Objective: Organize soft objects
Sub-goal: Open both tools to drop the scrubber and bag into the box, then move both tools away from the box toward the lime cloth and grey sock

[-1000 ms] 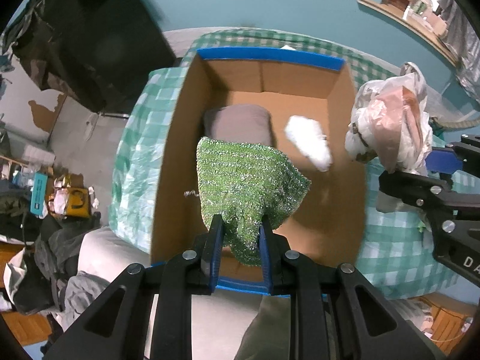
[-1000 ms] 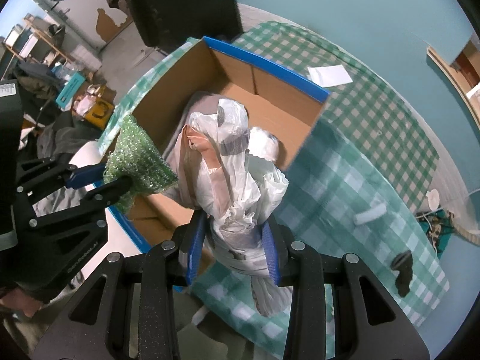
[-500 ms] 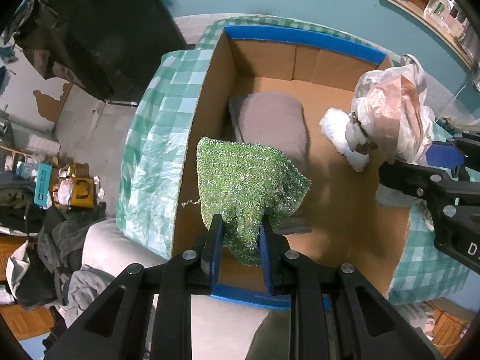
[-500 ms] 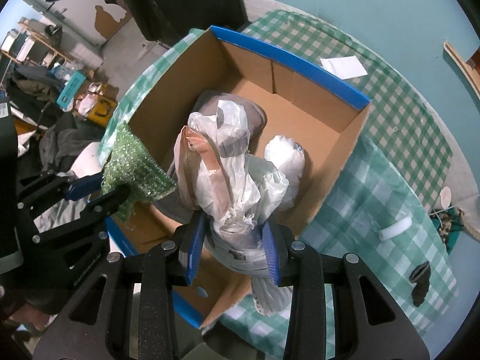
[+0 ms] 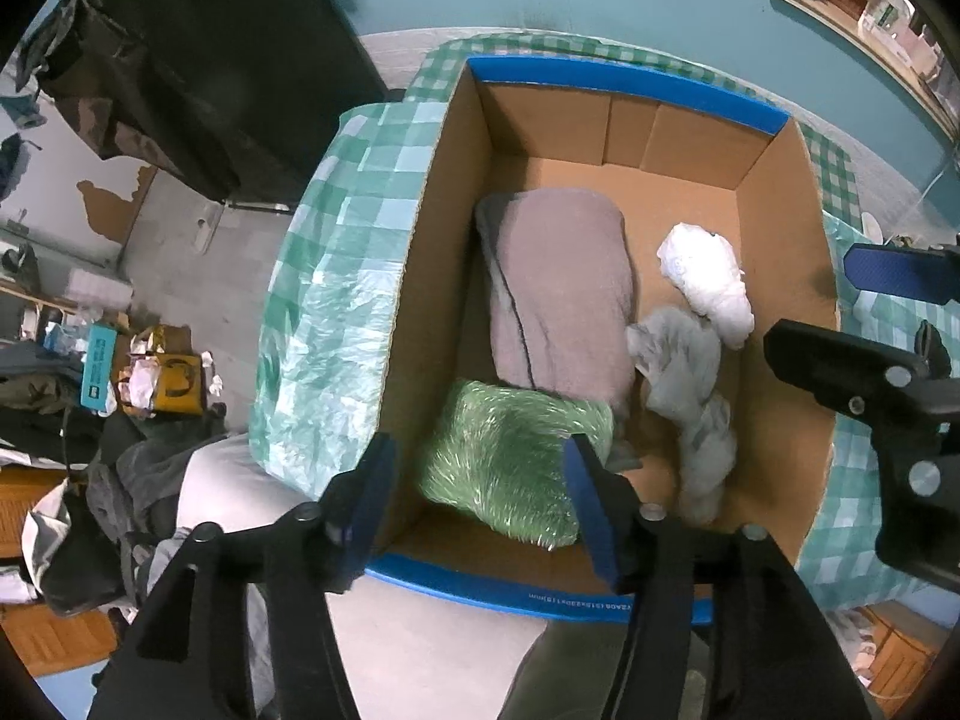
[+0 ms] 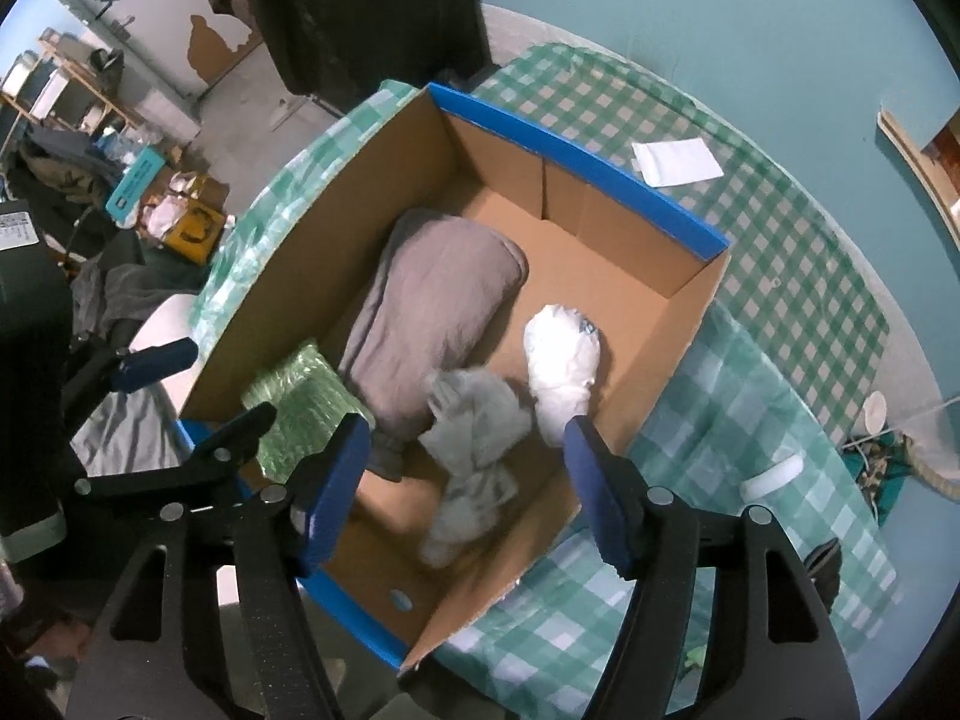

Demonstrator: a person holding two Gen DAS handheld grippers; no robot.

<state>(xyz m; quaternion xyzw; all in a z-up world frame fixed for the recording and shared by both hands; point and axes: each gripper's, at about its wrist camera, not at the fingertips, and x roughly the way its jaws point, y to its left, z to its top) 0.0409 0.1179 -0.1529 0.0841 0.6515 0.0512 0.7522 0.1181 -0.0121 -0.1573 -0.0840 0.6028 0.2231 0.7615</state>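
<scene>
With jaws just opened and nothing held, each hand-held gripper (image 5: pixel 477 495) (image 6: pixel 465 483) is seen above the box (image 5: pixel 624 81), green cloth (image 5: pixel 510 462) and plastic bag (image 6: pixel 474 444) lying directly below, long axes up-frame.

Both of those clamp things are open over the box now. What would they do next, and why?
Probably lift both away. The left tool and right tool have just opened with nothing between their pads; the green cloth and plastic bag already lie in the cardboard box, so they are free to fetch more.
</scene>
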